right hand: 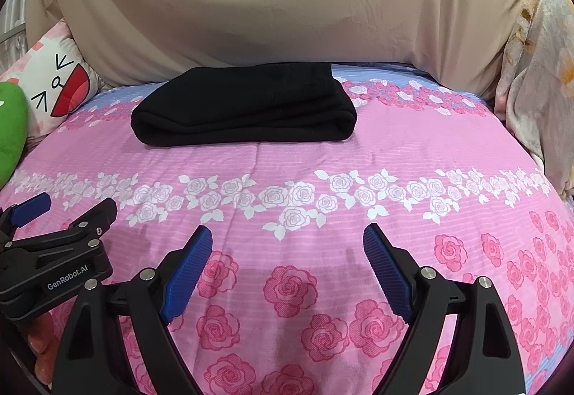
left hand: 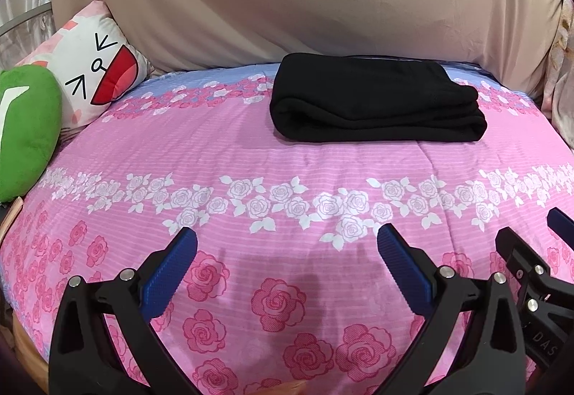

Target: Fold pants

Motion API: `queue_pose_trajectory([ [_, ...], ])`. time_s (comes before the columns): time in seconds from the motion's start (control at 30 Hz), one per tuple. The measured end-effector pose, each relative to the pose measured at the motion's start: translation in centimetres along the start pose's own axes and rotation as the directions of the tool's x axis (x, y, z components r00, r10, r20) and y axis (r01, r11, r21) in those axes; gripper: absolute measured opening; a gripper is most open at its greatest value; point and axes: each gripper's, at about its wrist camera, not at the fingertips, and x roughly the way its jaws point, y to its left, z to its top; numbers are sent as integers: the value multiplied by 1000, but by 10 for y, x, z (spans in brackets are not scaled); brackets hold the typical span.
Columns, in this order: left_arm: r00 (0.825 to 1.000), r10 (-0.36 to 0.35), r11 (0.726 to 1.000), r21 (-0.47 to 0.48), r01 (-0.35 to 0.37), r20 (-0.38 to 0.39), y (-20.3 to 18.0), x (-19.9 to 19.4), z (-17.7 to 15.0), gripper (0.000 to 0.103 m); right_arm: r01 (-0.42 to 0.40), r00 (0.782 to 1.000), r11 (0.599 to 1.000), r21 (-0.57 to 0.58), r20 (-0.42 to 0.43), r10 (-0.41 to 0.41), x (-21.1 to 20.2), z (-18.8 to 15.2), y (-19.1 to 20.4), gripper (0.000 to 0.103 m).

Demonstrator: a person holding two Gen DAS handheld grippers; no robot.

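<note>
Black pants (left hand: 373, 101) lie folded into a thick rectangular bundle at the far side of the pink rose-print bedspread (left hand: 251, 158); the right wrist view has the pants (right hand: 244, 112) left of centre. My left gripper (left hand: 287, 244) hovers open over the near part of the bed, nothing between its blue pads. My right gripper (right hand: 287, 241) is likewise open and empty, well short of the pants. Each gripper shows in the other's view: the right gripper (left hand: 527, 233) at the lower right edge, the left gripper (right hand: 71, 208) at the lower left.
A beige sheet (left hand: 305, 0) drapes behind the bed. A white cartoon-face pillow (left hand: 97, 72) and a green plush (left hand: 28, 133) sit at the far left. A floral blanket (right hand: 538, 72) hangs at the right. A wooden bed edge (left hand: 28, 359) shows at lower left.
</note>
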Motion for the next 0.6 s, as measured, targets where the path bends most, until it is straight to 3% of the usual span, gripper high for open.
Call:
queue_pose_trajectory([
  [0.6, 1000, 5, 1000, 2, -5, 0, -1, 2, -1, 98, 4, 1000, 1000, 0, -6, -4, 4, -1, 1, 84],
])
